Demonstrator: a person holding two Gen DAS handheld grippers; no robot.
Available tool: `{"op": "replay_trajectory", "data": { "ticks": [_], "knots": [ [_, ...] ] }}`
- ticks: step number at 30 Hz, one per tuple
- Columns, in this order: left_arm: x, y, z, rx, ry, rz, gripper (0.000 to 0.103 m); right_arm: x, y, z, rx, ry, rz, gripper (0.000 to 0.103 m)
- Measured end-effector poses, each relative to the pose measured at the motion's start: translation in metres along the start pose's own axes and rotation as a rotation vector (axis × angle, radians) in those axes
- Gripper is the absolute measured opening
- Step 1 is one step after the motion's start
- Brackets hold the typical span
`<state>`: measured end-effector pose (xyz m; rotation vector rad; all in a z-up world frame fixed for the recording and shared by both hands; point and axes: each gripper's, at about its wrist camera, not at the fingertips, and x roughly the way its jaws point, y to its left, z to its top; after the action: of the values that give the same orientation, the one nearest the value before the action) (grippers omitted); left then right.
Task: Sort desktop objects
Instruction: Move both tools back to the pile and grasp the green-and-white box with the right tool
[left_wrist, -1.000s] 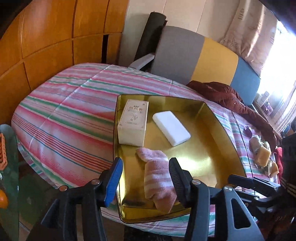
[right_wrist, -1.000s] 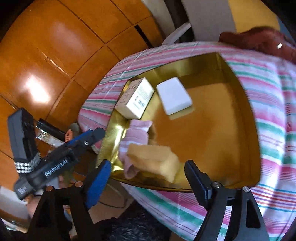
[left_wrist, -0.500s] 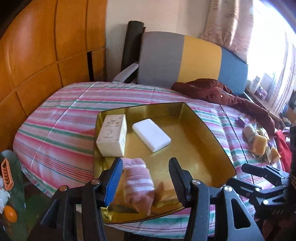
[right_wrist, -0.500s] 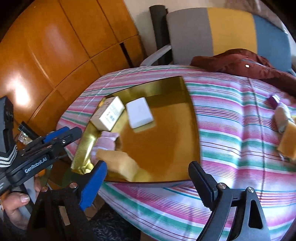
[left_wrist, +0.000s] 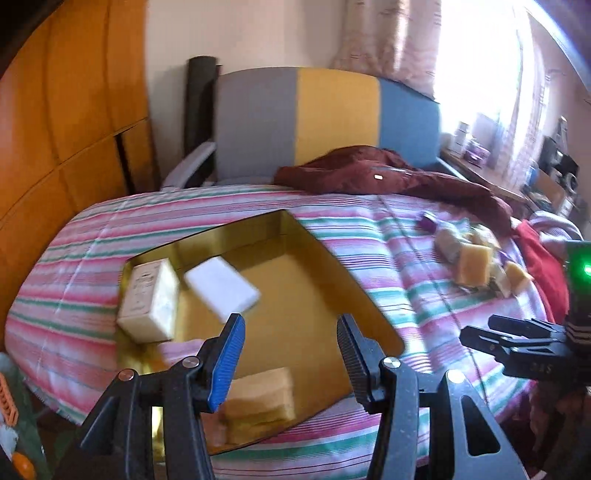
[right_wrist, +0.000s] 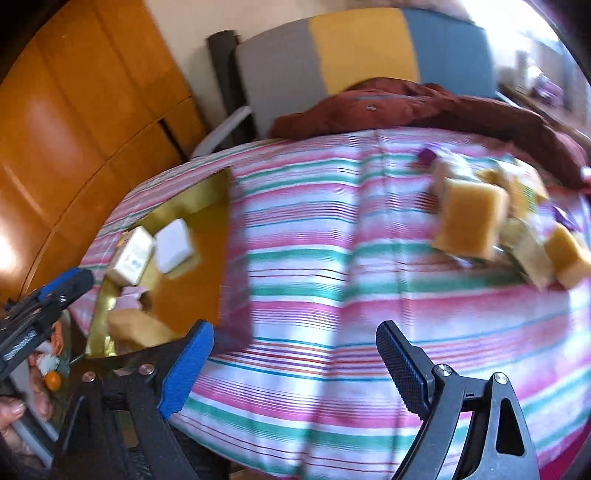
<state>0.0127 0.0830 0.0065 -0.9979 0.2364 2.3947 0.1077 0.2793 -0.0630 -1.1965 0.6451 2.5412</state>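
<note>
The right gripper (right_wrist: 295, 363) is off the gold tray (right_wrist: 221, 192) now, its empty jaws just having widened, over the striped cloth (right_wrist: 332, 258). The yellow sponge (left_wrist: 260, 400) lies at the tray's near edge. The left gripper (left_wrist: 290, 350) has lifted clear of the pink sock (left_wrist: 177, 349).
</note>
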Motion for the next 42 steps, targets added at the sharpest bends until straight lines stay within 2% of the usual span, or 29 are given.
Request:
{"op": "replay_trajectory", "data": {
  "ticks": [4, 10, 15, 19, 21, 24, 30, 32, 33, 34, 37, 42],
  "knots": [
    [0.004, -0.025, 0.002, 0.04, 0.01, -0.071, 0.052, -0.007, -0.031, -0.006, 0.056, 0.008, -0.058, 0.09],
    [0.018, -0.055, 0.004, 0.087, 0.06, -0.149, 0.053, -0.024, -0.078, -0.014, 0.165, 0.006, -0.098, 0.09],
    [0.025, -0.072, 0.004, 0.115, 0.088, -0.196, 0.053, -0.045, -0.112, 0.001, 0.206, -0.013, -0.126, 0.087],
    [0.031, -0.081, 0.005, 0.116, 0.107, -0.22, 0.053, -0.051, -0.118, 0.025, 0.103, -0.016, -0.182, 0.076],
    [0.033, -0.086, 0.006, 0.128, 0.112, -0.224, 0.053, -0.046, -0.115, 0.036, 0.007, -0.003, -0.219, 0.069],
    [0.037, -0.092, 0.008, 0.137, 0.12, -0.233, 0.053, -0.028, -0.112, 0.049, -0.129, 0.048, -0.283, 0.068],
    [0.051, -0.106, 0.015, 0.146, 0.147, -0.259, 0.053, 0.008, -0.122, 0.061, -0.306, 0.117, -0.389, 0.067],
    [0.055, -0.112, 0.017, 0.151, 0.155, -0.27, 0.053, 0.018, -0.125, 0.062, -0.338, 0.13, -0.396, 0.065],
    [0.057, -0.115, 0.018, 0.152, 0.157, -0.275, 0.053, 0.024, -0.128, 0.062, -0.352, 0.145, -0.405, 0.058],
    [0.061, -0.119, 0.02, 0.156, 0.161, -0.282, 0.053, 0.029, -0.13, 0.061, -0.361, 0.157, -0.411, 0.045],
    [0.07, -0.129, 0.025, 0.16, 0.174, -0.3, 0.053, 0.03, -0.135, 0.061, -0.354, 0.134, -0.39, 0.04],
    [0.089, -0.151, 0.035, 0.163, 0.186, -0.343, 0.053, 0.015, -0.16, 0.063, -0.204, 0.06, -0.256, 0.036]
  ]
}}
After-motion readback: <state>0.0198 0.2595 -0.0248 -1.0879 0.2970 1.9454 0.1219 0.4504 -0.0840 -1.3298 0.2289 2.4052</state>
